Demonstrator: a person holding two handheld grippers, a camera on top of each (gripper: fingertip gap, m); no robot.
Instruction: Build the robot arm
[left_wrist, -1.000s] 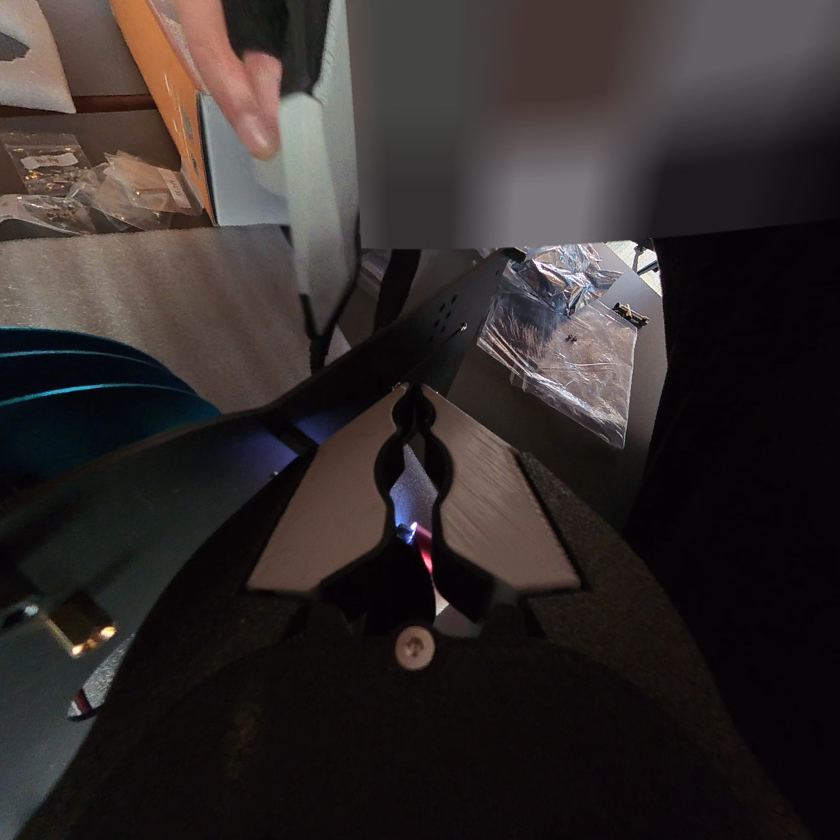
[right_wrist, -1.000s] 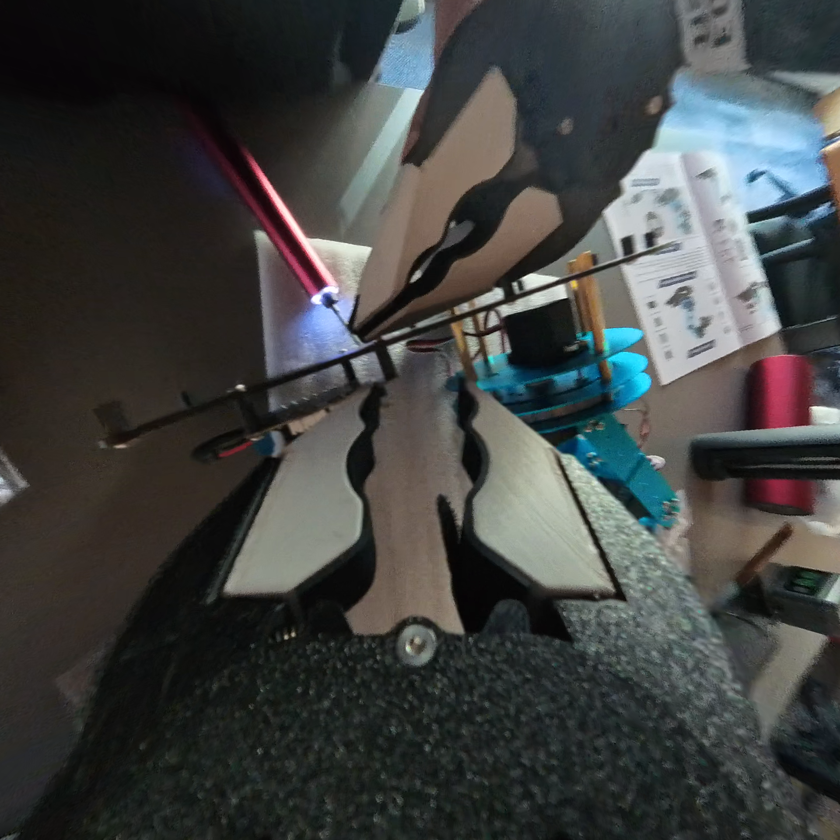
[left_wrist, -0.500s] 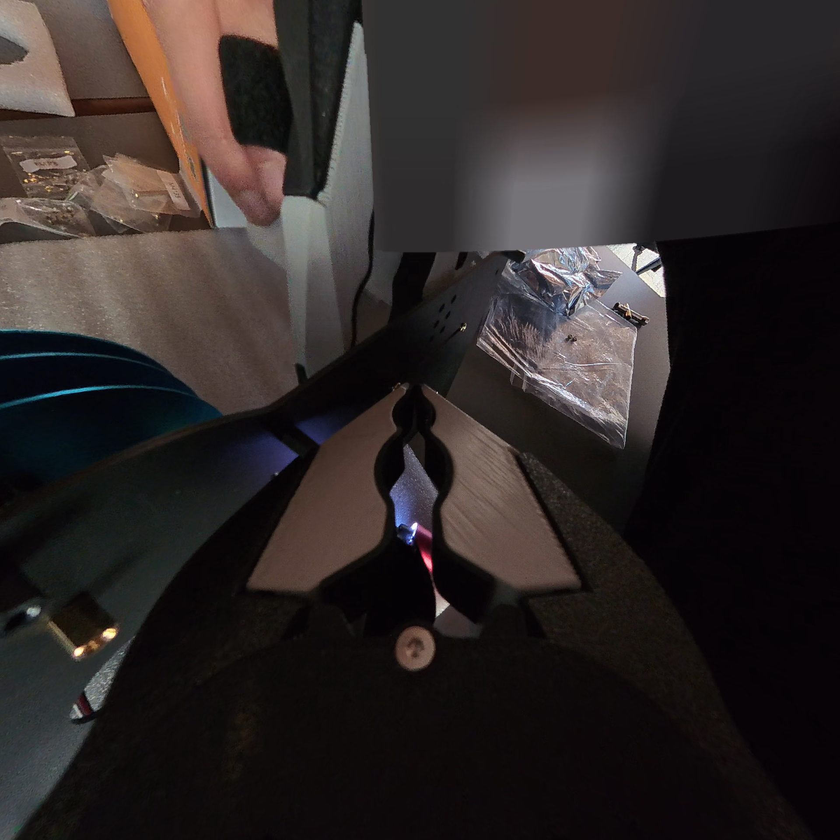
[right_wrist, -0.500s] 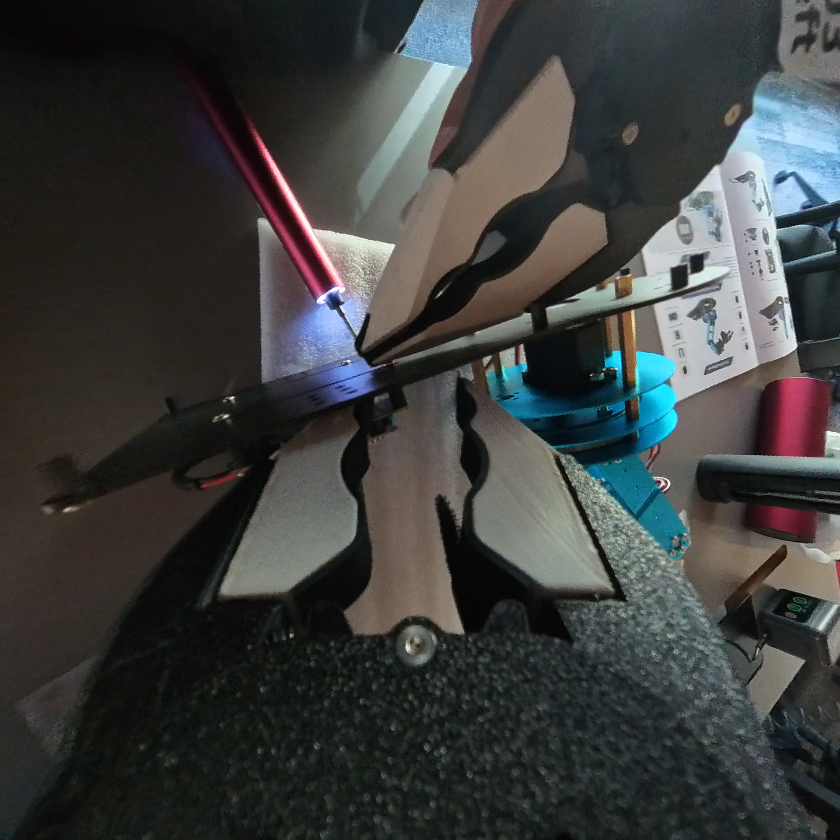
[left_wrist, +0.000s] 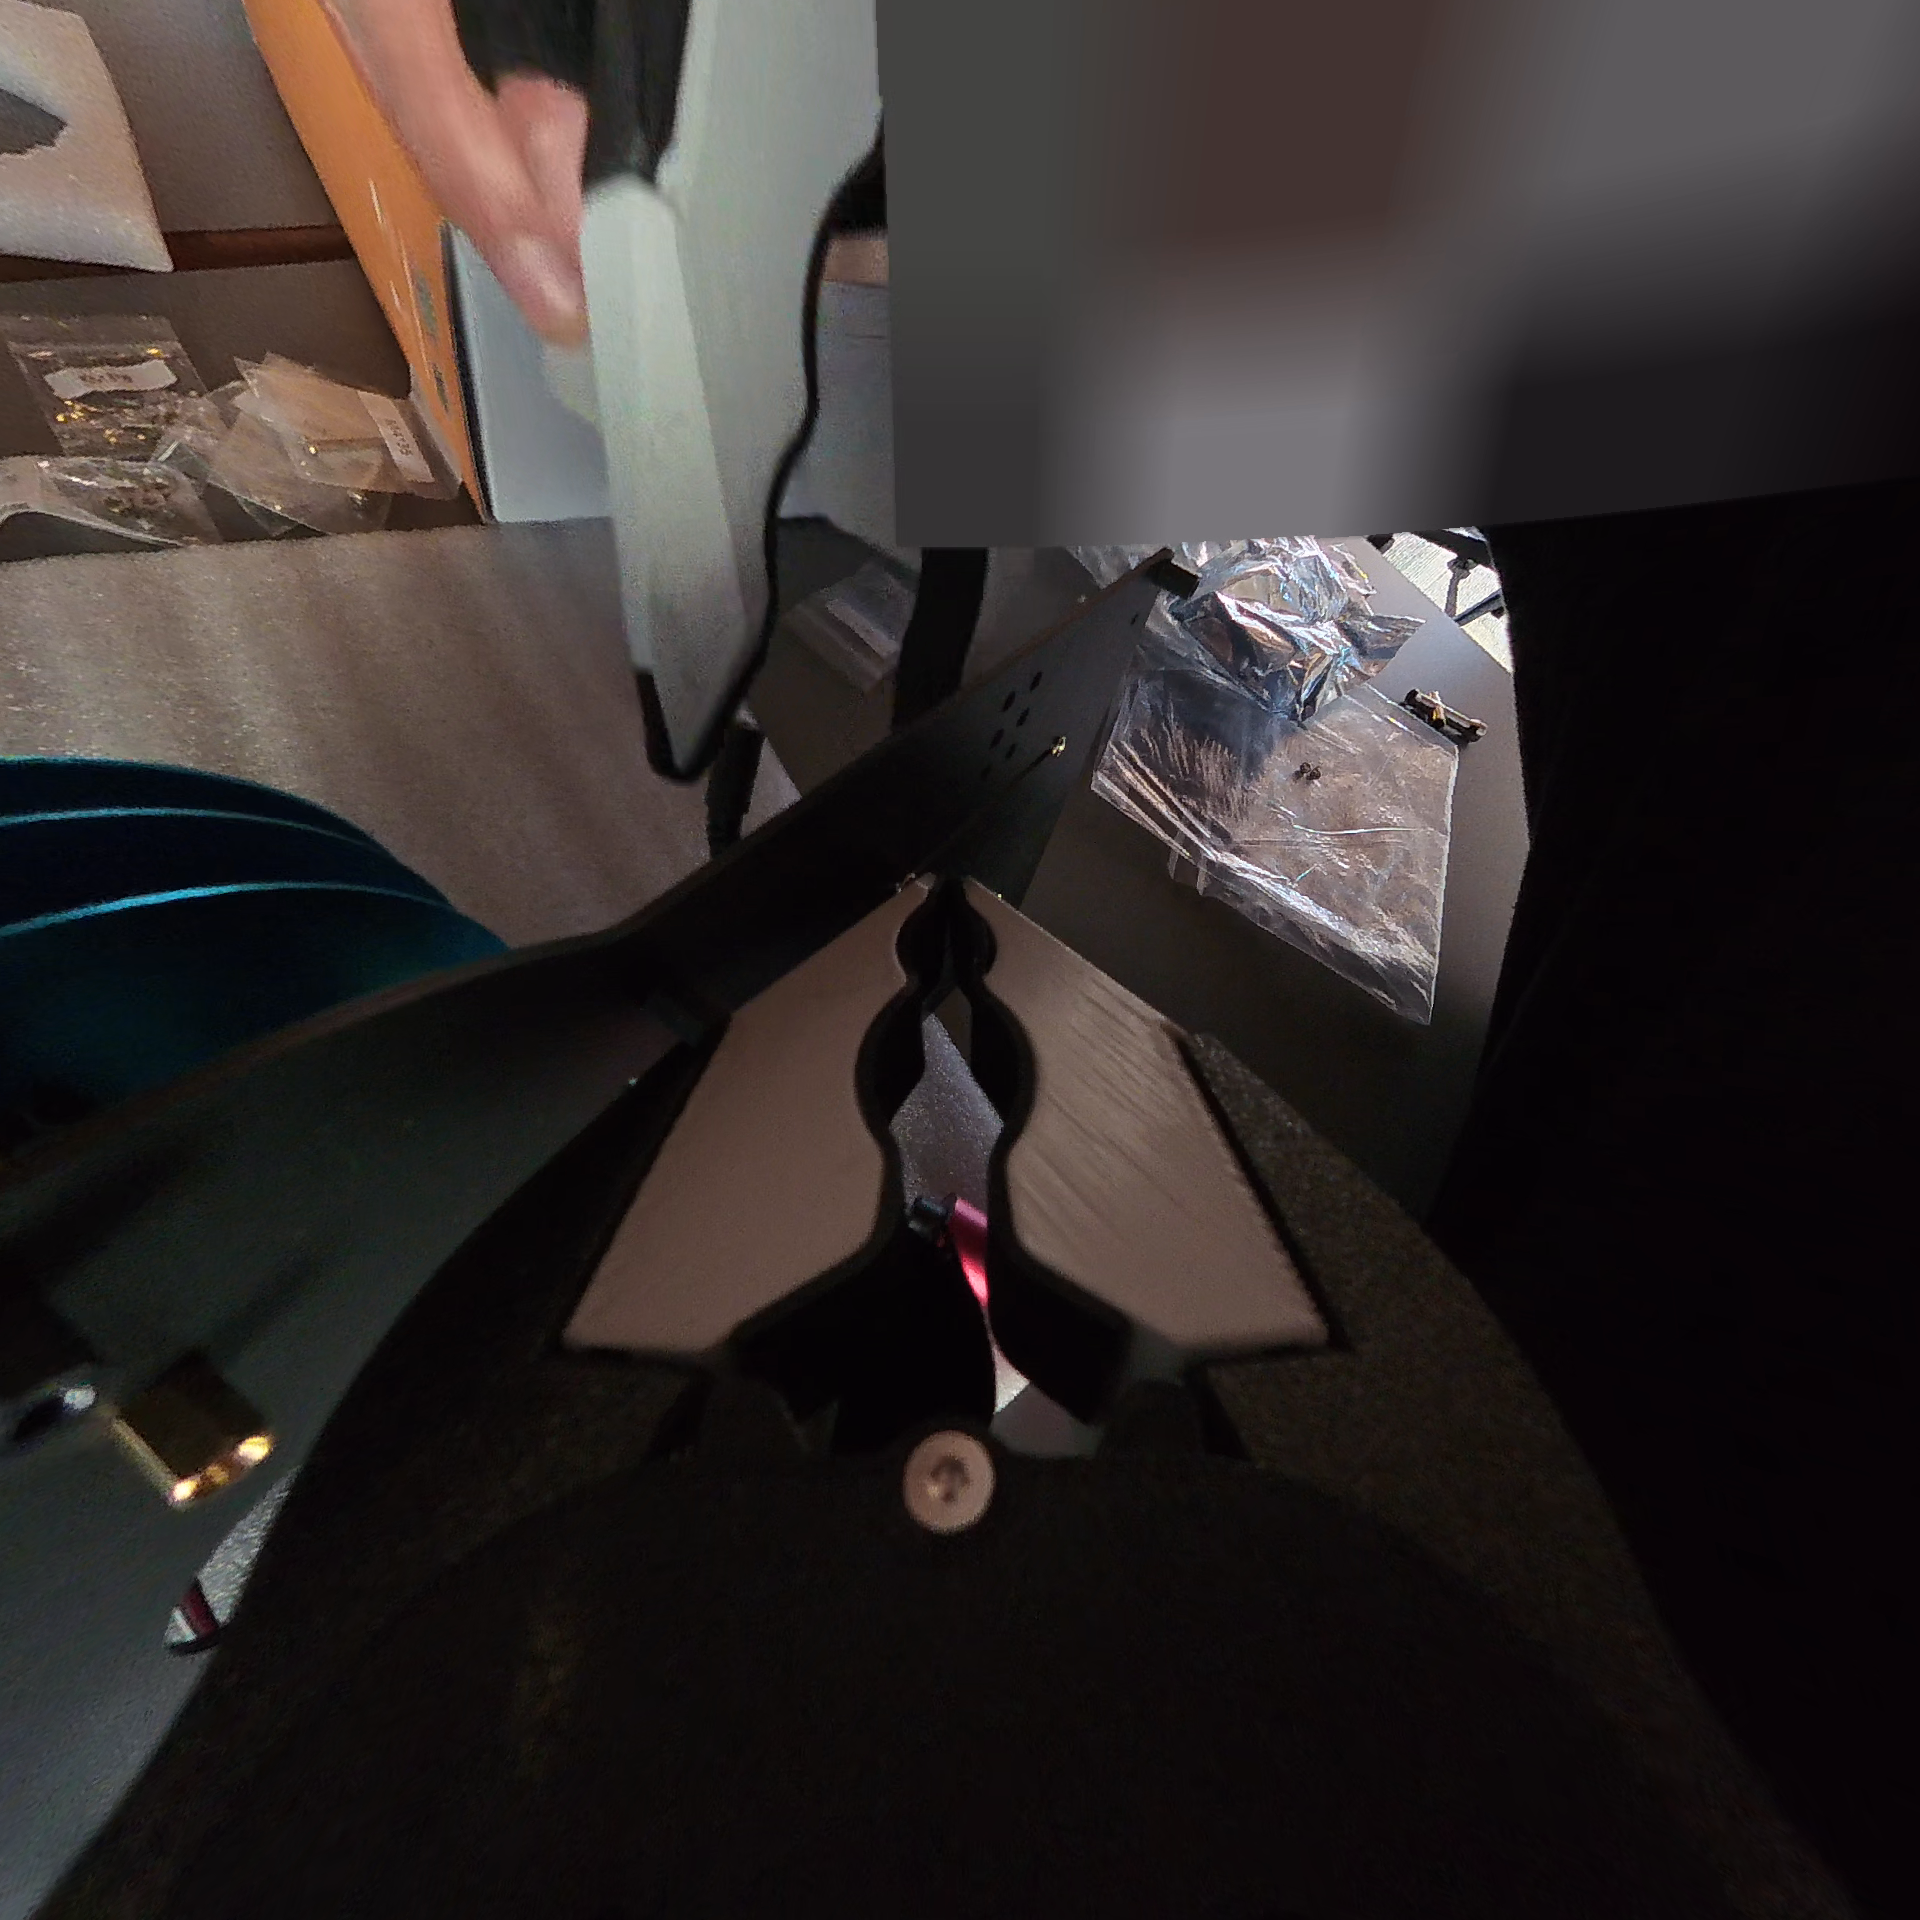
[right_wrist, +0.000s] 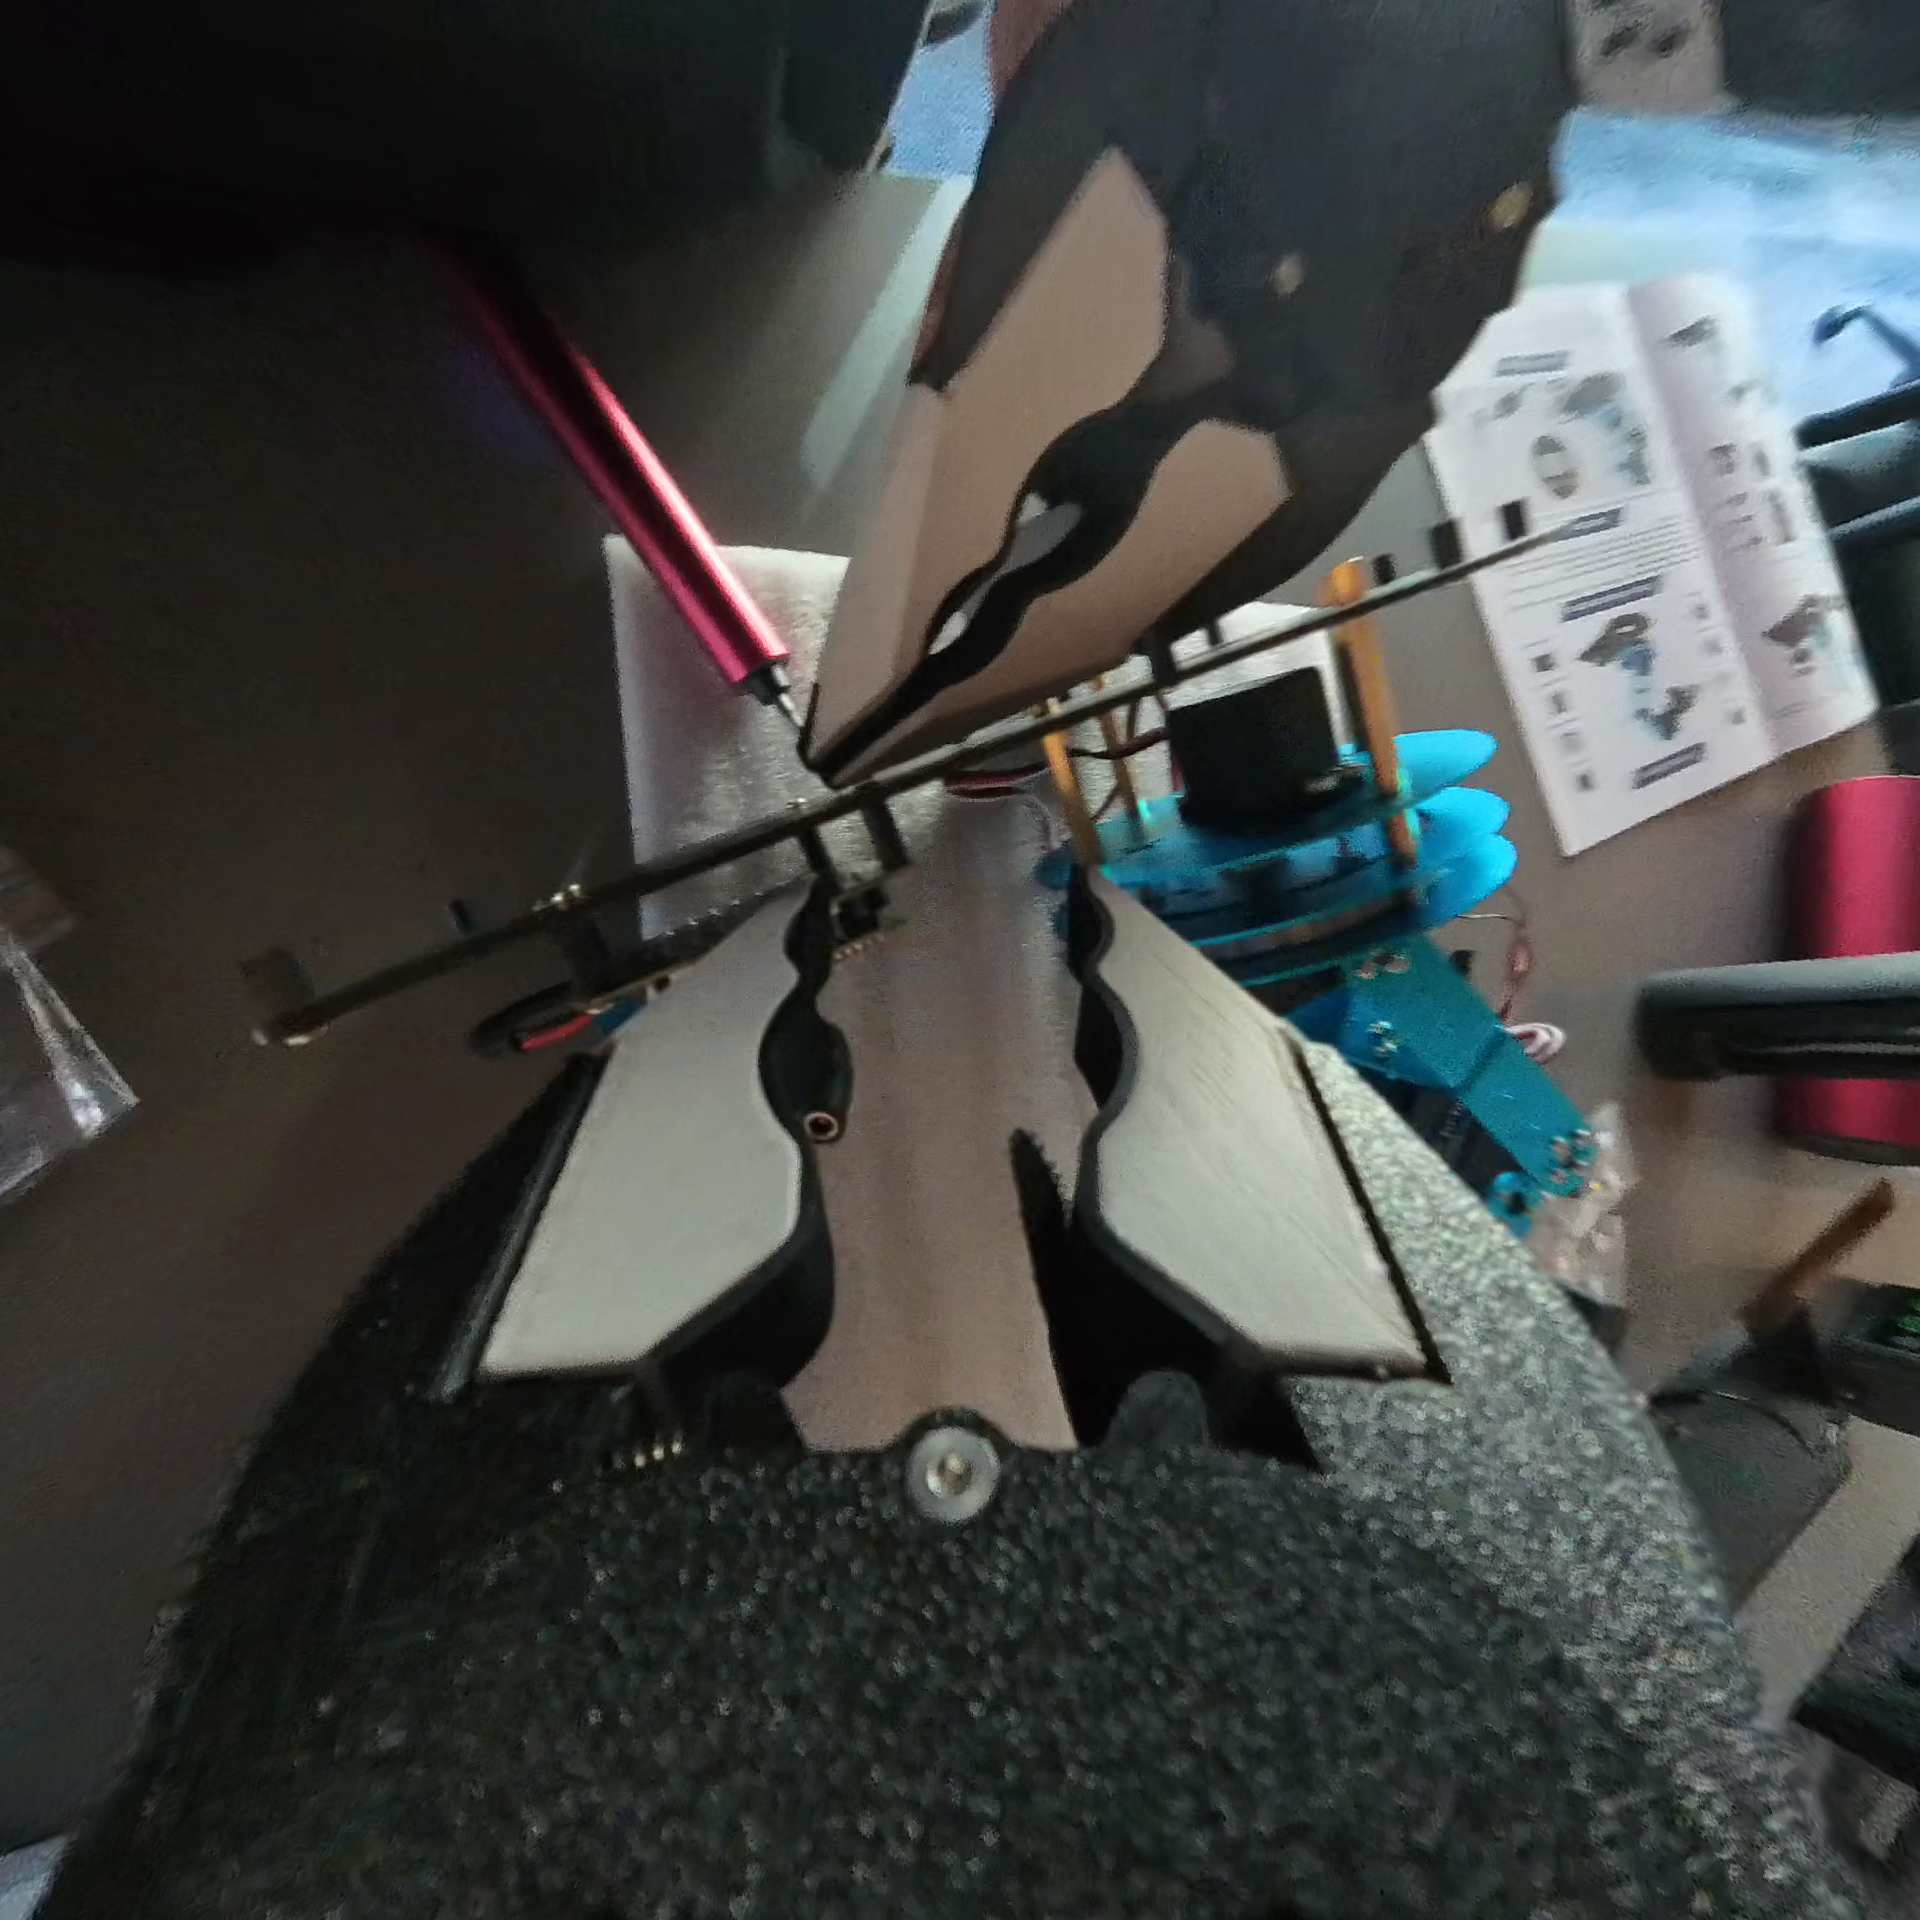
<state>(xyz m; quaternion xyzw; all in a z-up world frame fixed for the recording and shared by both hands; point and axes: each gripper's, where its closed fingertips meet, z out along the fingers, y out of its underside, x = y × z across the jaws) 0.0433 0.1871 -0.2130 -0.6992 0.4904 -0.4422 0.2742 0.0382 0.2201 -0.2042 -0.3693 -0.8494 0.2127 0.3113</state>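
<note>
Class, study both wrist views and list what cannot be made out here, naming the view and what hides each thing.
1. Left wrist view: the red screwdriver shows only as a sliver; the shut left gripper hides the rest.
2. Left wrist view: the blue discs are cut by the left edge and covered by the black plate.
3. Right wrist view: the open booklet is motion-blurred.
4. Right wrist view: the right gripper covers the plate's underside.
</note>
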